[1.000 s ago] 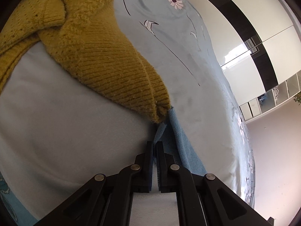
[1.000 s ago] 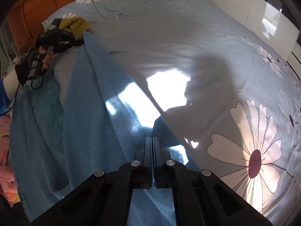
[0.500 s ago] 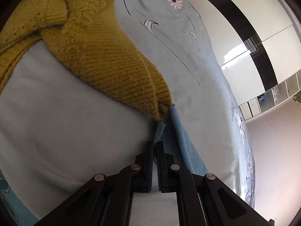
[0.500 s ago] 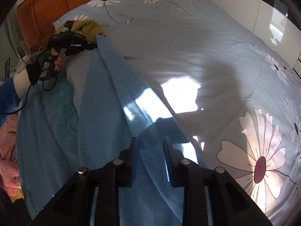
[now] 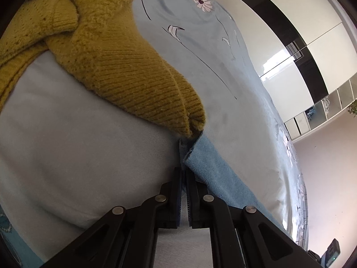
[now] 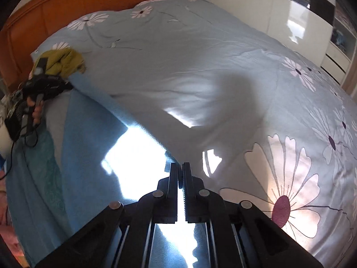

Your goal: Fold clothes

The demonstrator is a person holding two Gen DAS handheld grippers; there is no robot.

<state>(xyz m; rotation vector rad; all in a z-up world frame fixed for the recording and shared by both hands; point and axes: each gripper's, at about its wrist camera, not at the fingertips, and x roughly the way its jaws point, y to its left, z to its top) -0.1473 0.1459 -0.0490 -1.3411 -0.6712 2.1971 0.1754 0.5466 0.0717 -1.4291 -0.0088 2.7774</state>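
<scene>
- The left tool (image 5: 183,174), bottom centre of its view, is clenched on a corner of the blue cloth (image 5: 214,174).
- The right tool (image 6: 180,169) is pinched shut on the same cloth's (image 6: 89,156) other end, at lower left of its frame; sun glare washes out part of the fabric.
- The cloth lies on the flowered bed (image 6: 200,67).
- A mustard knit sweater (image 5: 111,55) fills the upper left, cut off by the frame.
- No writing is legible.

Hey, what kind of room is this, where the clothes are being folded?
Most likely a bedroom: a bed with a floral duvet, a wooden headboard behind it, and glossy wardrobe doors along the wall.
</scene>
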